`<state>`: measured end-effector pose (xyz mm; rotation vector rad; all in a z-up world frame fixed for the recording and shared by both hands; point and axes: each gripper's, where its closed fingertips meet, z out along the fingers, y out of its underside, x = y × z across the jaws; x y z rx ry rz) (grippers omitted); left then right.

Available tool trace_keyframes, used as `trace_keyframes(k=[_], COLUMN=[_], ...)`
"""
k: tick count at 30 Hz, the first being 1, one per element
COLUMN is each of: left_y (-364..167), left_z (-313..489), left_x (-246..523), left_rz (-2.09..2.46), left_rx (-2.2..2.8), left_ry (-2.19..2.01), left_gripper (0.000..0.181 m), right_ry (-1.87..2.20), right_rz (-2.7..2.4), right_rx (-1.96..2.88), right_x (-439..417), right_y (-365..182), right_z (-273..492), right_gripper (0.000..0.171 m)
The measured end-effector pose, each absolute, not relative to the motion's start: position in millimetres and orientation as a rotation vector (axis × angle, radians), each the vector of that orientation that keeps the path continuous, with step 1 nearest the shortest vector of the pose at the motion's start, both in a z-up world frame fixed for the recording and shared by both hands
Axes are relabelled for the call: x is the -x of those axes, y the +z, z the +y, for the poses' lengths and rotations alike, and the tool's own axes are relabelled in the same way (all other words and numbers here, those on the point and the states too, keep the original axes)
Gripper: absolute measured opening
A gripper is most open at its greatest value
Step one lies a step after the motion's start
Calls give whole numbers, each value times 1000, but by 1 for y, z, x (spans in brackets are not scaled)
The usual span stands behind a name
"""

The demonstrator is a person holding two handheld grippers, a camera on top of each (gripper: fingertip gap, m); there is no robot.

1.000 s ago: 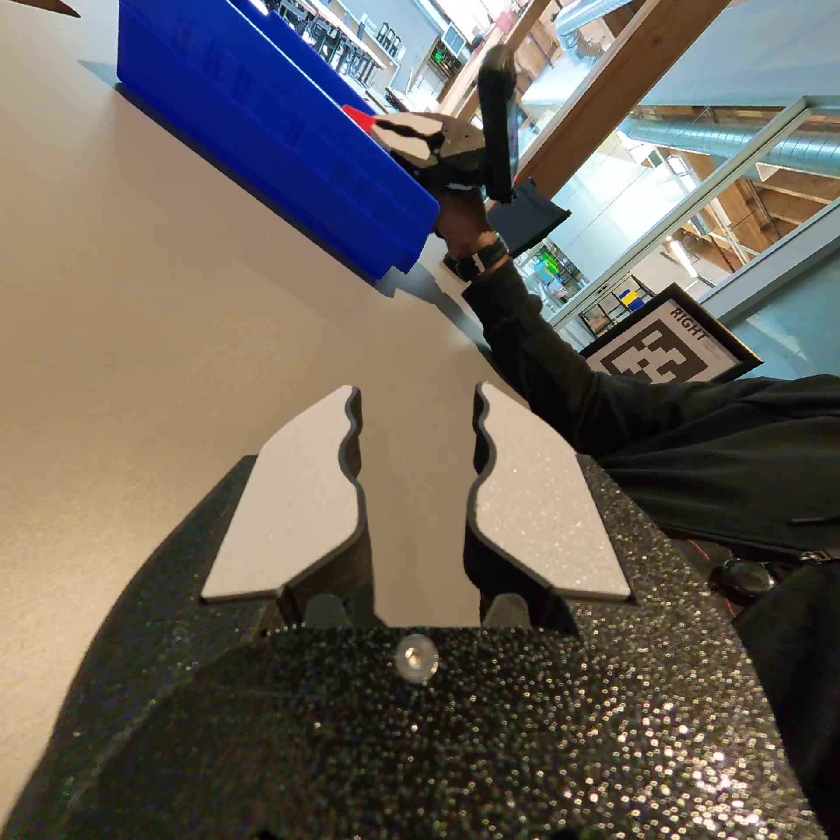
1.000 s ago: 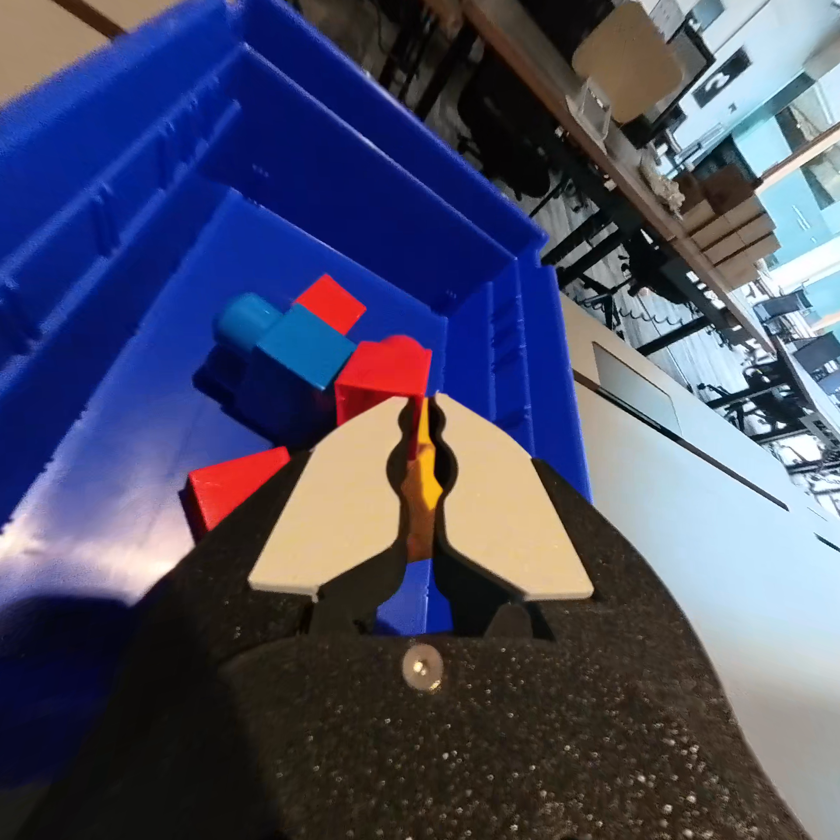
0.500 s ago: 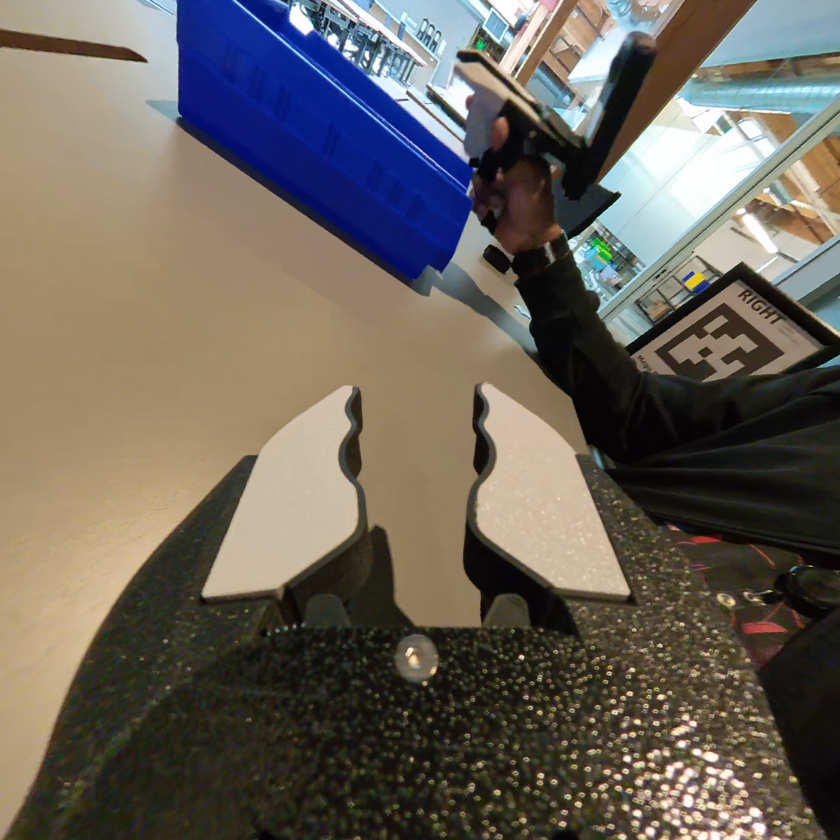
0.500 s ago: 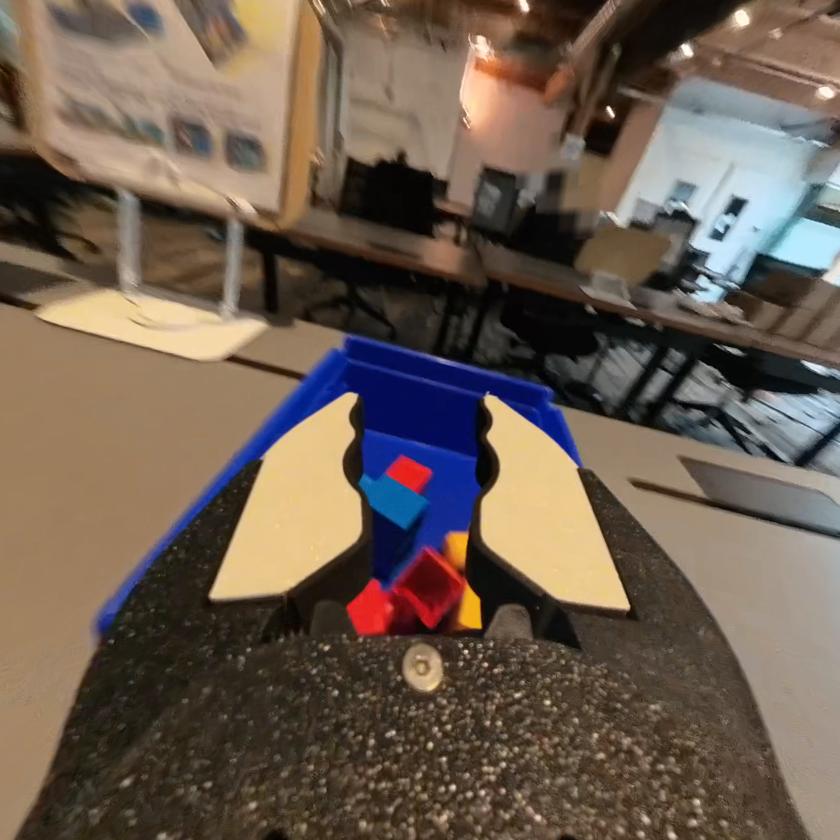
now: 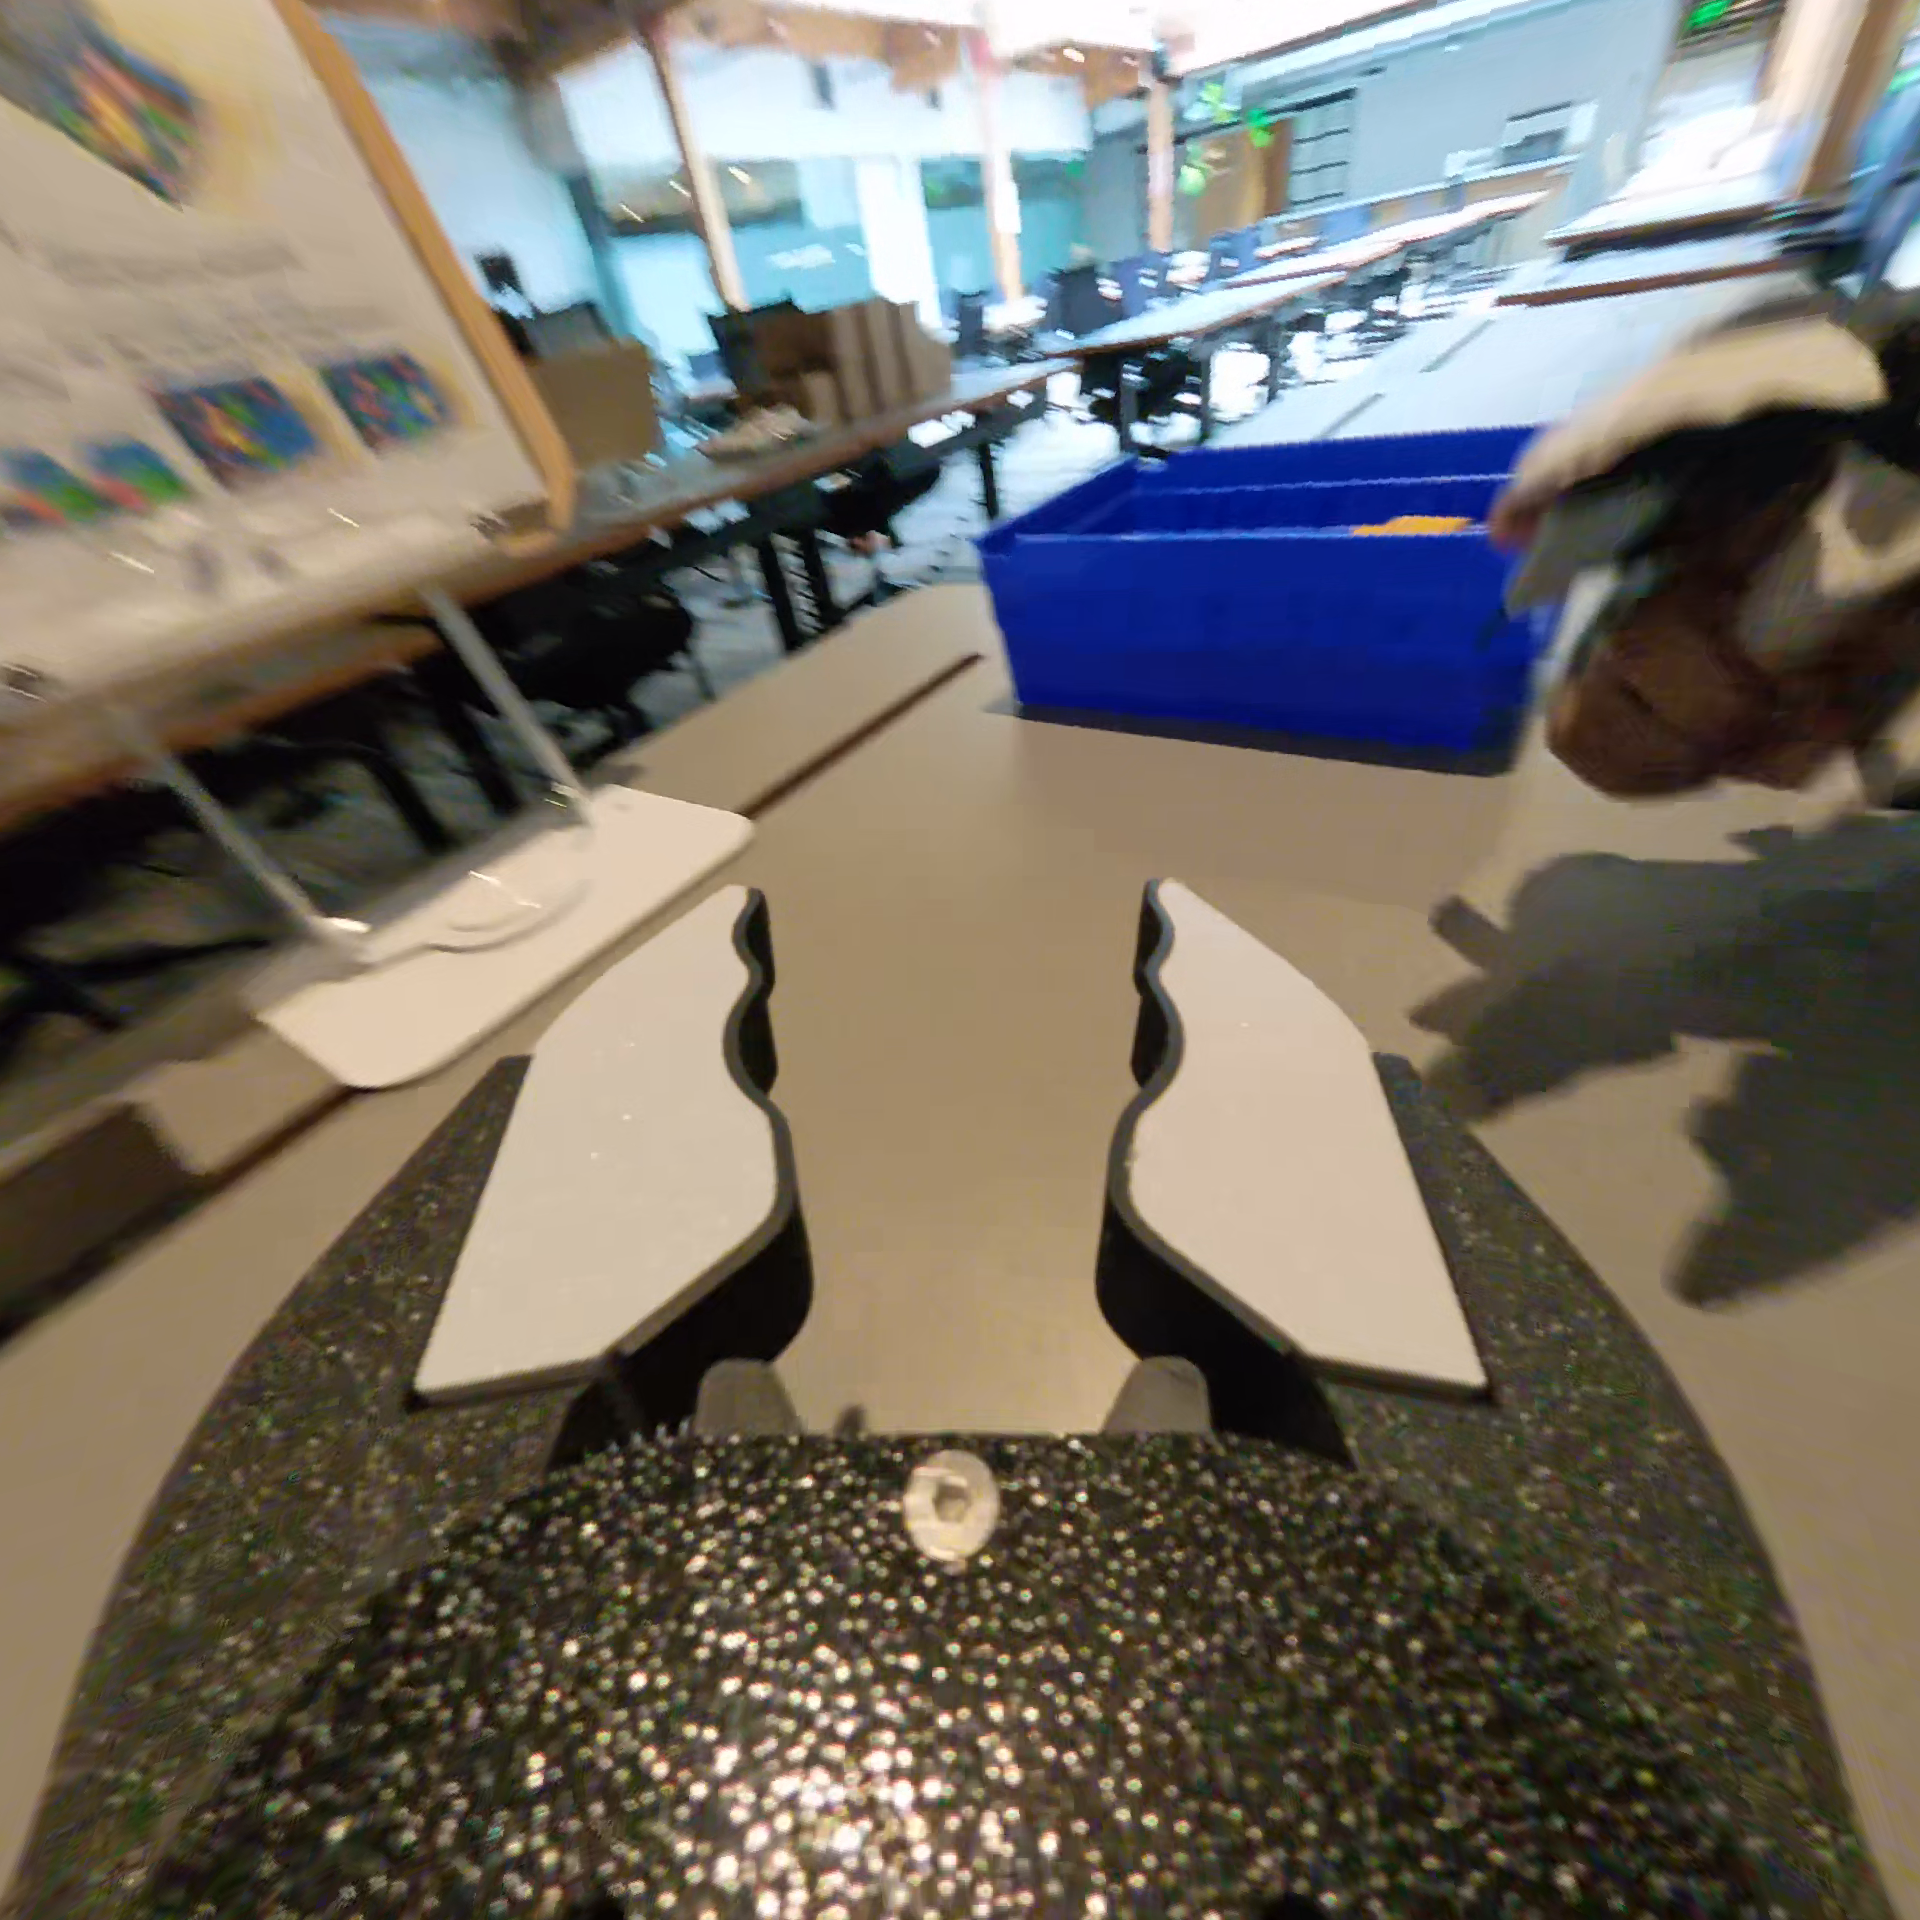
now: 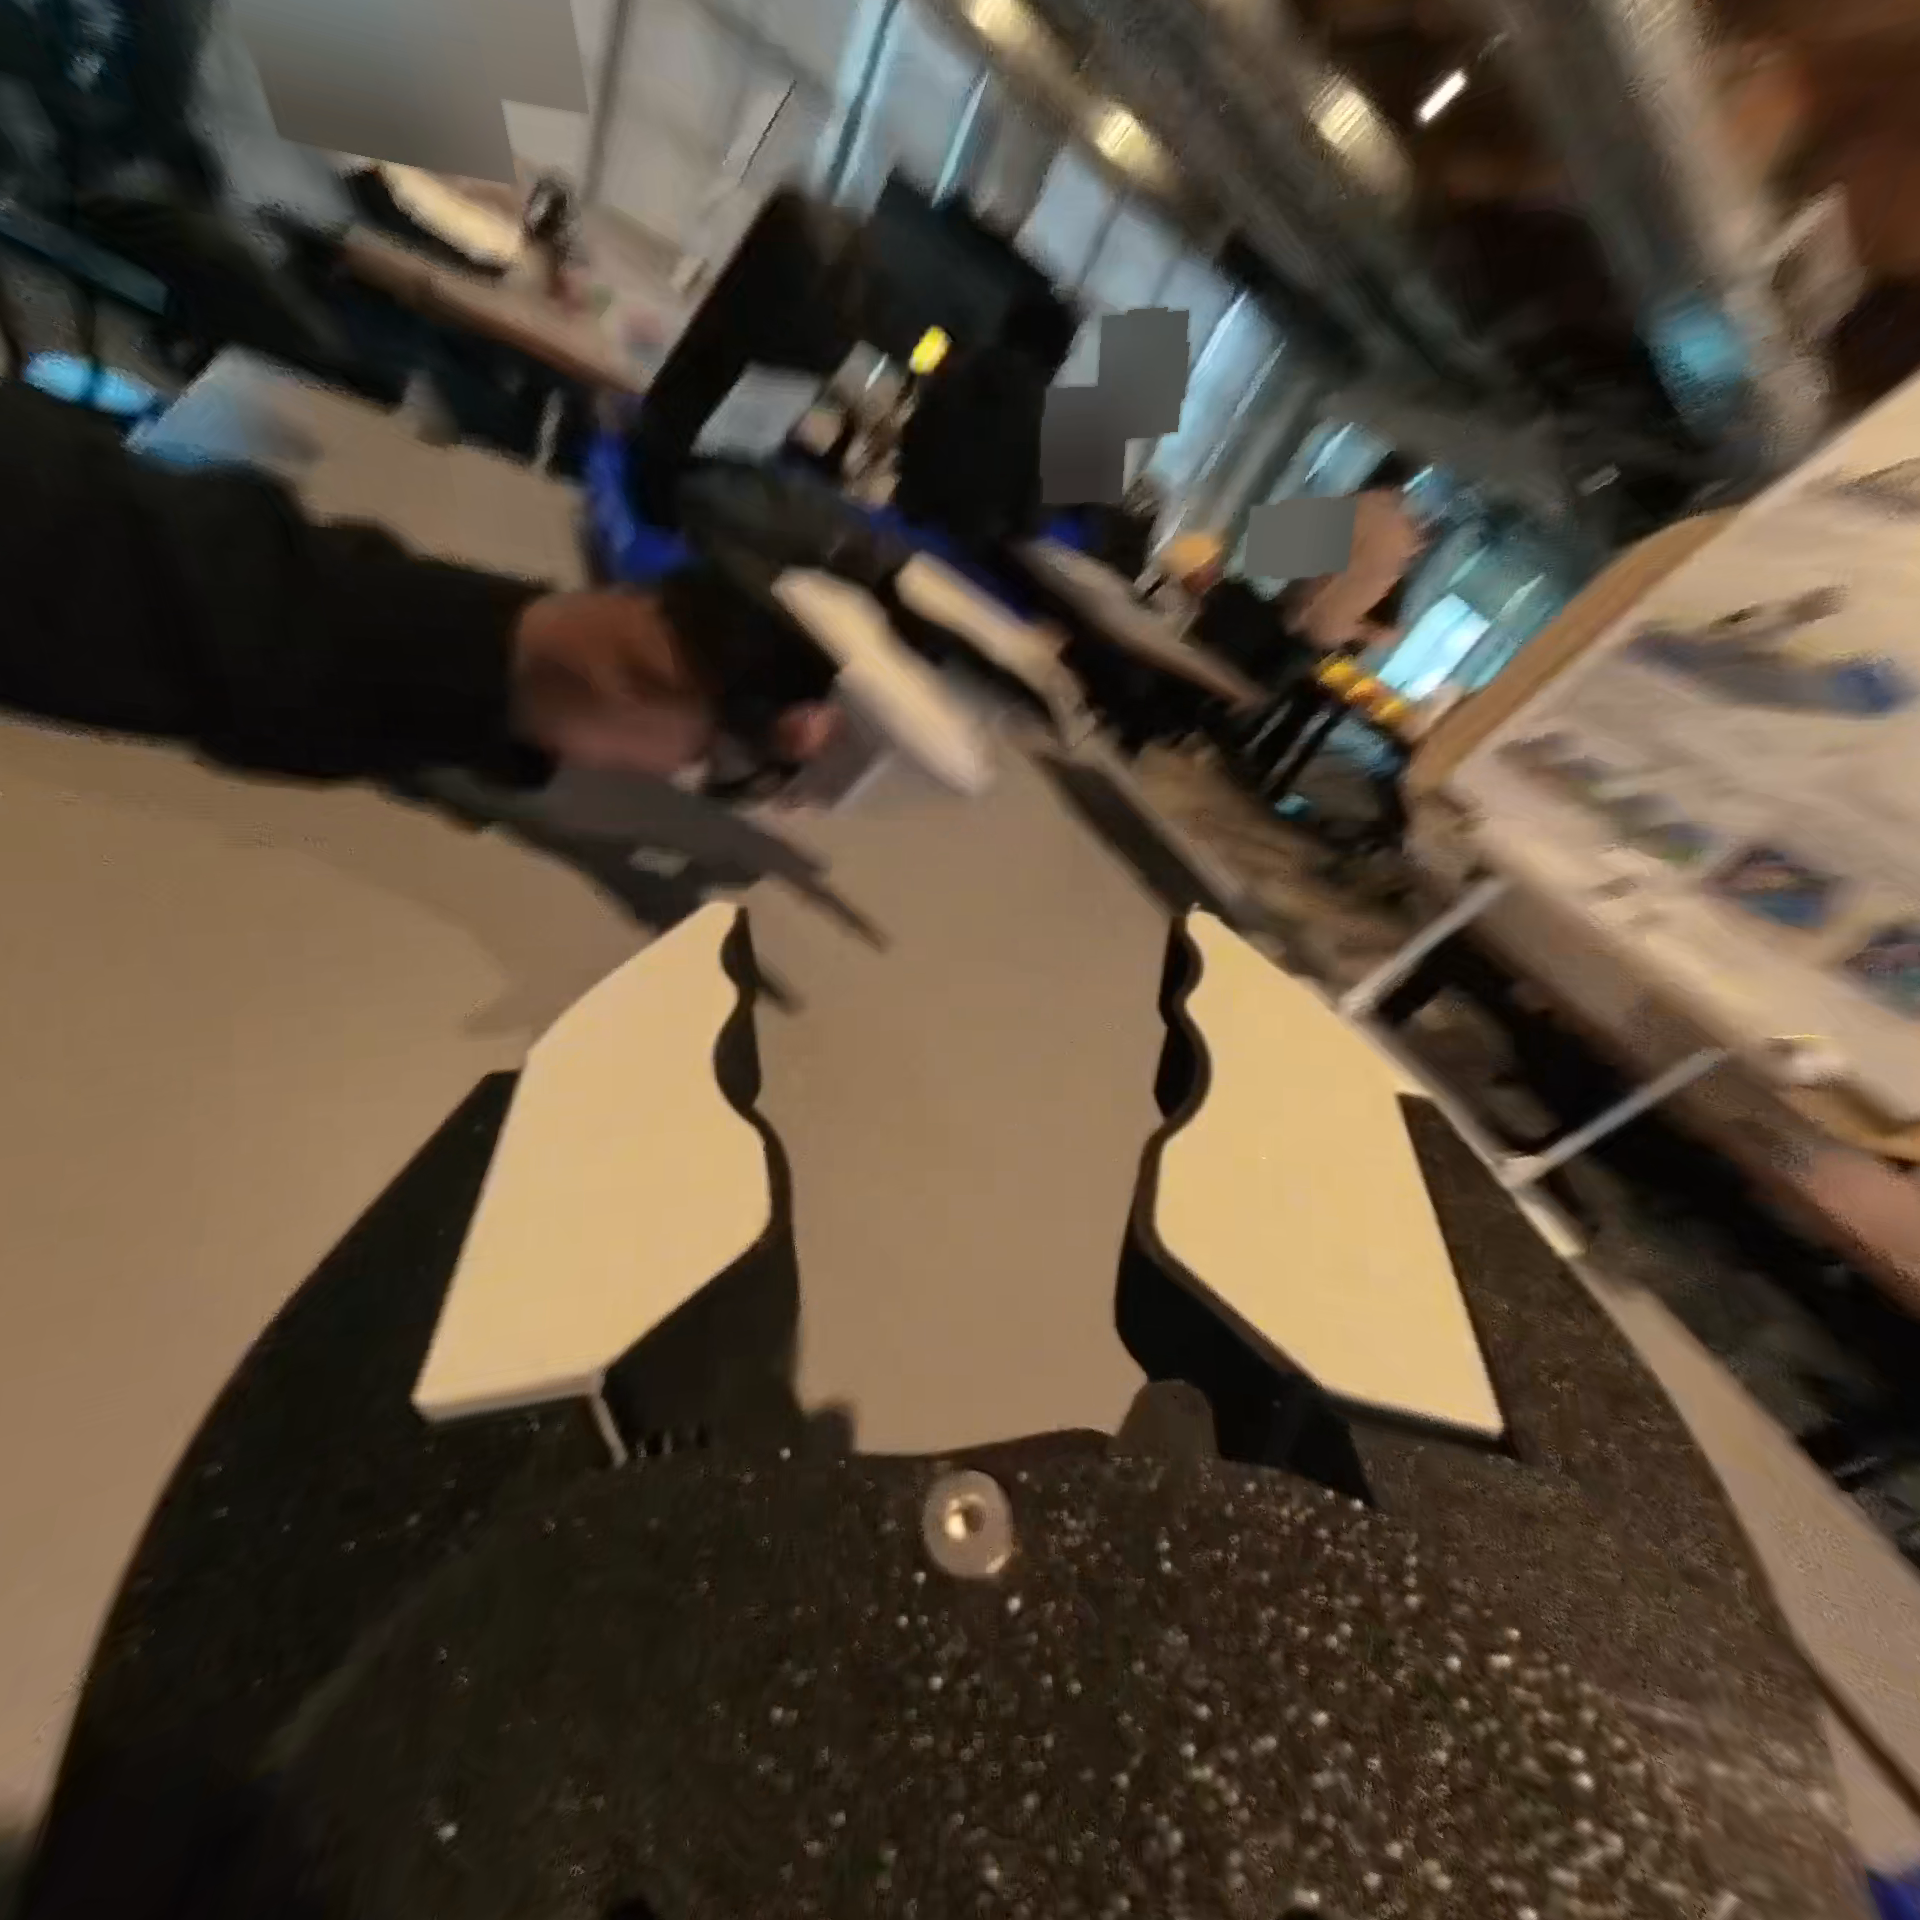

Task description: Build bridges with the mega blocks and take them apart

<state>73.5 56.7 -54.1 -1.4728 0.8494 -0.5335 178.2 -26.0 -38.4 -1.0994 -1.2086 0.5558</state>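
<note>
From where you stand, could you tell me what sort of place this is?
Probably a large open workshop or lab hall: rows of long tables with chairs, a poster board on a stand, and stacked cardboard boxes behind.

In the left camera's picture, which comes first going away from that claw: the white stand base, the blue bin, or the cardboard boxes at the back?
Going away from the left claw:
1. The white stand base, on the table just to its left.
2. The blue bin, farther along the table, ahead and to the right.
3. The cardboard boxes, on a table farther back, ahead and slightly left.

Grey table (image 5: 914, 790) bearing blue bin (image 5: 1257, 634)
</note>
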Motion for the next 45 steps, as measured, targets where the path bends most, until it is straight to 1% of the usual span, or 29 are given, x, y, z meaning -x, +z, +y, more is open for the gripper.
trace_keyframes(k=[1, 3, 5, 6, 7, 8, 9, 11, 14, 16, 18, 22, 23, 30, 33, 35, 39, 42, 45], left_y=[-47, -33, -18, -9, 0, 8, 14, 19, -2, -32, -60, -91, -95, -100, -102, -102, -101, -87, -36], left_z=[59, 63, 70, 74, 78, 81, 83, 84, 80, 77, 76, 85, 87, 91, 91, 90, 91, 87, 77], left_x=[-66, -48, -21, -2, 20, 47, 76, 145, 251, 300, 326, 336, 338, 333, 334, 331, 330, 336, 331], left_rz=[828, 774, 701, 657, 608, 551, 487, 336, 62, -80, -151, -139, -136, -76, -43, 2, 90, 93, 91], left_rx=[1439, 1386, 1370, 1369, 1383, 1411, 1450, 1563, 1778, 1930, 2053, 2154, 2165, 2193, 2202, 2199, 2181, 2130, 1933], left_ry=[-472, -371, -244, -167, -93, -27, 23, 73, 24, -71, -146, -211, -202, -139, -70, -45, 62, 171, 216], left_gripper=[68, 70, 72, 73, 78, 80, 80, 74, 71, 67, 62, 50, 50, 49, 42, 28, 27, 27, 27], right_ry=[550, 526, 520, 505, 503, 519, 537, 554, 553, 523, 489, 456, 456, 448, 443, 437, 426, 421, 426], right_rz=[-1280, -1390, -1449, -1475, -1467, -1463, -1456, -1441, -1452, -1483, -1515, -1528, -1524, -1527, -1535, -1540, -1550, -1554, -1546], right_rx=[1145, 1220, 1283, 1298, 1297, 1297, 1304, 1321, 1326, 1322, 1311, 1318, 1319, 1320, 1316, 1313, 1309, 1307, 1308], right_x=[-163, -144, -136, -134, -134, -134, -135, -138, -137, -135, -133, -132, -132, -132, -132, -132, -131, -131, -131], right_y=[-60, -99, -124, -130, -129, -128, -127, -126, -127, -132, -136, -139, -139, -140, -141, -142, -143, -143, -142], right_z=[-29, -33, -34, -34, -33, -33, -33, -30, -30, -32, -33, -32, -32, -32, -33, -33, -34, -35, -34], right_gripper=[79, 80, 80, 78, 80, 76, 75, 72, 70, 69, 68, 66, 65, 63, 63, 63, 63, 63, 63])
